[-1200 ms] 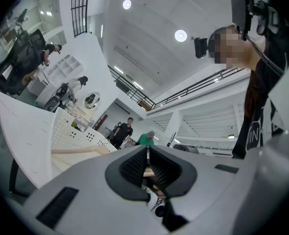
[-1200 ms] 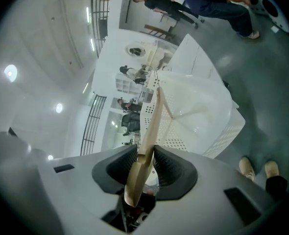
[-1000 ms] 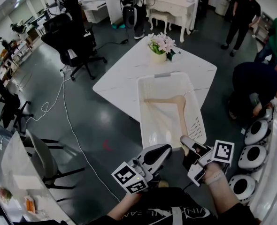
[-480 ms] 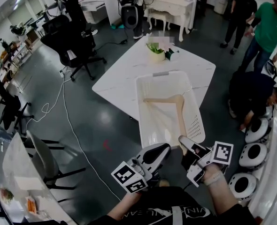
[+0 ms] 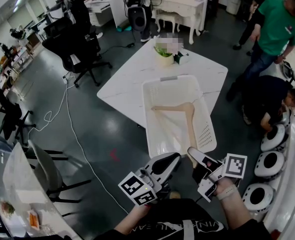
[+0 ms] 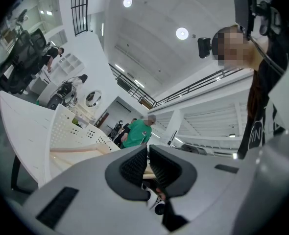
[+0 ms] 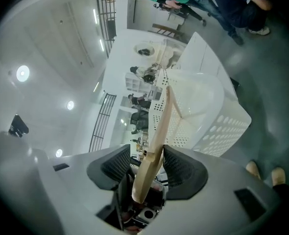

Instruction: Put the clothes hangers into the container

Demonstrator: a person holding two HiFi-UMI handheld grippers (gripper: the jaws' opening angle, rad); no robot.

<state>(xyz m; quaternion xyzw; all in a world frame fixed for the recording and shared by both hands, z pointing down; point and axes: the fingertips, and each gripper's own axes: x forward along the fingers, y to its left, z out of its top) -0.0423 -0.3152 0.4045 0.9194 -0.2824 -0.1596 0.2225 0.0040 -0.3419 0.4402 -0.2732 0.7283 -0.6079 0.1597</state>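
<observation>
wooden hanger (image 7: 161,121) end lies loose between the right gripper's (image 7: 147,154) jaws, which have just been opening; its other arm reaches into the white basket (image 5: 175,88) on the table (image 5: 127,81). left gripper (image 6: 148,156) nearly closed, empty, just beside.

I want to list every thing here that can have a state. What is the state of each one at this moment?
Left gripper: jaws nearly together, empty.
Right gripper: jaws have just been opening; hanger end between them, not clamped.
Hanger: lying in the container, one end over the near rim.
Container: upright, top open, on the table.
Table: standing, holds the container.
</observation>
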